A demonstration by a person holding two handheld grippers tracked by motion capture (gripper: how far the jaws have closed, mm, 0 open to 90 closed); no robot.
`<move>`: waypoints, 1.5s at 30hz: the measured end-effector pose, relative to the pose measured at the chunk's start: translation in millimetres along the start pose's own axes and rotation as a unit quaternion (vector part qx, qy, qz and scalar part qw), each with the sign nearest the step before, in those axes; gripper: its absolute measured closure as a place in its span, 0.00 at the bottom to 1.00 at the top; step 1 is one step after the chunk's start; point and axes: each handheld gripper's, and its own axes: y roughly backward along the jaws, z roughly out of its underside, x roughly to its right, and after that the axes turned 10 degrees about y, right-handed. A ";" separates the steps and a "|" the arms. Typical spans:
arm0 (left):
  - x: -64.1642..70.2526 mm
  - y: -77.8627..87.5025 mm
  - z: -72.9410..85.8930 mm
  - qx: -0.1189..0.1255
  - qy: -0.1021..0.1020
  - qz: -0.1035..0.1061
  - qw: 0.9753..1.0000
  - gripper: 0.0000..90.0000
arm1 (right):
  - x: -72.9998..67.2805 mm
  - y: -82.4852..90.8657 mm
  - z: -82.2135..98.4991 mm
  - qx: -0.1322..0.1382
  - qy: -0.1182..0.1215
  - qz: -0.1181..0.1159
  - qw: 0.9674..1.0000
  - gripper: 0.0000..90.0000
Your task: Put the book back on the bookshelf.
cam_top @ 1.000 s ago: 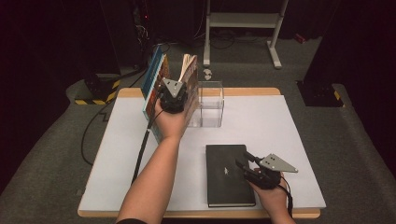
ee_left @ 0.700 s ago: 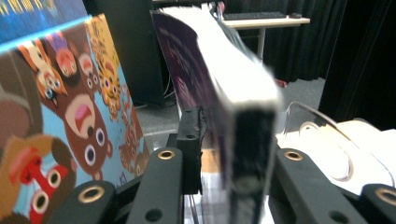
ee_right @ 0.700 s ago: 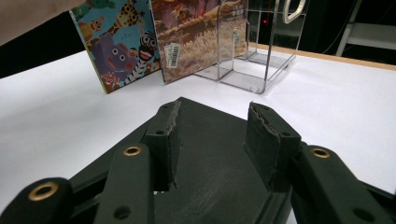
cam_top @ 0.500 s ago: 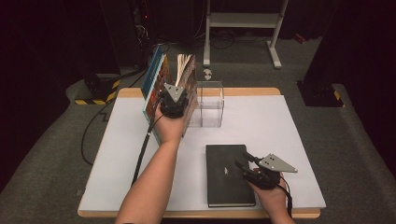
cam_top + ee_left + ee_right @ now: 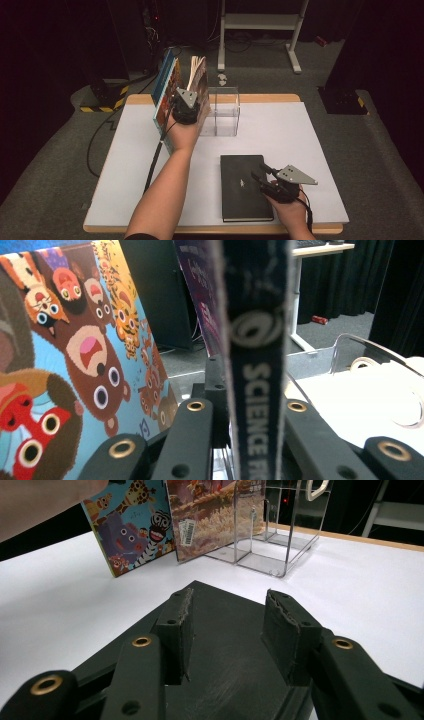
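My left gripper (image 5: 192, 97) is shut on the spine of a dark book (image 5: 200, 80) lettered "SCIENCE" (image 5: 257, 365). It holds the book upright at the table's far left, and its jaws have just closed a little tighter. A colourful animal picture book (image 5: 167, 95) (image 5: 75, 355) stands just left of it. A clear acrylic stand (image 5: 224, 112) (image 5: 360, 350) is just to the right. Near the front edge, my right gripper (image 5: 262, 175) (image 5: 230, 625) stands open just over a flat black notebook (image 5: 242, 190) (image 5: 225, 680), with nothing between its pads.
The white tabletop (image 5: 300, 135) has wide free room on the right and in the middle. The left gripper's cable (image 5: 152, 165) trails along the person's forearm. A white frame (image 5: 260, 22) stands on the grey floor behind the table.
The left hand has shifted slightly with the upright book, which now stands a bit straighter. The right gripper has not moved.
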 end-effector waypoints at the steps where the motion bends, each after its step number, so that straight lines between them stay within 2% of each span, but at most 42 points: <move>1: 0.5 0.2 0.0 -0.001 -0.003 0.000 1.000 0.91 | -0.1 0.0 0.0 0.000 0.000 0.000 1.000 0.61; 6: 1.4 2.6 0.2 -0.006 -0.005 -0.008 1.000 0.89 | -0.4 -0.3 0.1 0.000 0.000 -0.001 1.000 0.61; 14: -0.7 10.3 1.7 -0.014 0.012 -0.001 1.000 0.74 | -1.4 -0.2 -0.3 -0.001 0.000 -0.003 1.000 0.61; 20: 0.3 16.8 3.1 -0.020 0.016 0.002 1.000 0.70 | -2.3 -0.2 -0.4 -0.001 0.002 -0.004 1.000 0.61; 31: 1.4 32.9 5.0 -0.026 0.014 0.006 1.000 0.63 | -1.8 1.7 -0.9 0.002 -0.001 -0.004 1.000 0.61; 45: -2.4 53.1 13.6 -0.029 0.021 0.014 0.999 0.63 | -1.8 1.4 -0.3 0.000 0.000 -0.004 1.000 0.61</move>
